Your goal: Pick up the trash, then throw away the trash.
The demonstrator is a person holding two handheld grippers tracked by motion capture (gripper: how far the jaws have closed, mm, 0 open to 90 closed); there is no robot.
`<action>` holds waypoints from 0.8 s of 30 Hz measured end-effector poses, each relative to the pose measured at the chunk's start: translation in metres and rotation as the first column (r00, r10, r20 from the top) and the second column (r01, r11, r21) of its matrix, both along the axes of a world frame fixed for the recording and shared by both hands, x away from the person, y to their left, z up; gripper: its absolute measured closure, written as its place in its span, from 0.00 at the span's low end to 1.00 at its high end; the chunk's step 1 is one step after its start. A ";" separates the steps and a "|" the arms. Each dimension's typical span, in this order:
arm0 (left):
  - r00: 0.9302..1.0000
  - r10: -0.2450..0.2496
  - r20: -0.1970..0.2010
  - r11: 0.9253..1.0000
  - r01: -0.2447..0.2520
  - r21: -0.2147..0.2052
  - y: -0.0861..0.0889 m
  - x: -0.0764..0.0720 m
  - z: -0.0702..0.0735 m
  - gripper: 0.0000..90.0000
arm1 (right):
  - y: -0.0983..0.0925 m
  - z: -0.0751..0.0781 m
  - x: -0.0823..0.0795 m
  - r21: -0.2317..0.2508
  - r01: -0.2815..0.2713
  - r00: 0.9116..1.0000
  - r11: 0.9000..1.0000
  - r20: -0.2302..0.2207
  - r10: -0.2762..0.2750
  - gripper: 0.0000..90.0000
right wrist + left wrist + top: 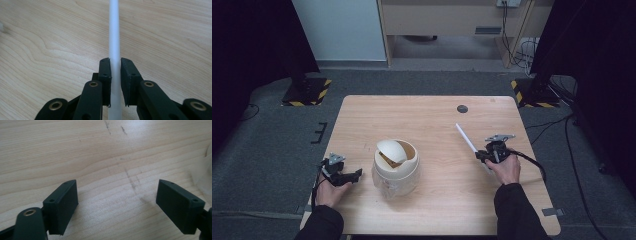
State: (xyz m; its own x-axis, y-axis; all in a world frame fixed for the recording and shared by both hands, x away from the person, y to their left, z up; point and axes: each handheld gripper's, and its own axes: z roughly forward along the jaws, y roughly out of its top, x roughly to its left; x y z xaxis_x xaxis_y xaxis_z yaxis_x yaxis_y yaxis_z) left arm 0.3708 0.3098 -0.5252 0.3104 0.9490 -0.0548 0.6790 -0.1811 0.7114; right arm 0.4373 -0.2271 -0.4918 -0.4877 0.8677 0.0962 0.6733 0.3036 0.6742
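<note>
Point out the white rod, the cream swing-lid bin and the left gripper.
white rod [114, 35]: right gripper view, on the shaft beyond the jaws.
cream swing-lid bin [396, 167]: high view, on its front wall.
left gripper [117, 202]: left gripper view, midway between its open fingertips.

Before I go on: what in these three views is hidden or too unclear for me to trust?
- Inside of the bin, high view: its tilted swing lid covers most of the opening.
- Near end of the white rod, right gripper view: it runs between the right gripper jaws and off the bottom edge.
- Pale shape, left gripper view: cut off by the right edge, blurred.
- Dark round mark on the table: too small to identify.
</note>
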 end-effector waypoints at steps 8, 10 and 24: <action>0.994 0.042 0.101 0.996 -0.033 -0.087 0.007 -0.004 0.019 0.22 | -0.006 0.014 -0.003 0.063 0.008 0.999 0.998 0.042 -0.011 0.88; 0.989 0.067 0.132 0.991 -0.050 -0.124 0.010 -0.006 0.025 0.24 | -0.008 0.020 -0.005 0.092 0.006 0.998 0.996 0.065 -0.012 0.88; 0.895 0.131 0.426 0.966 -0.020 -0.256 0.012 -0.026 0.080 0.25 | -0.014 0.057 -0.016 0.218 -0.020 0.981 0.976 0.192 -0.023 0.88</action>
State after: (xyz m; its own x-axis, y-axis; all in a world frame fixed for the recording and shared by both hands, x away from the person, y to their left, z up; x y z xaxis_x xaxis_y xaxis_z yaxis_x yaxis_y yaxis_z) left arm 0.3452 0.3220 -0.4448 0.2837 0.9457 -0.1586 0.2948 0.0714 0.9529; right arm 0.4211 -0.2409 -0.4353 -0.5144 0.8368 0.1876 0.5253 0.1345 0.8402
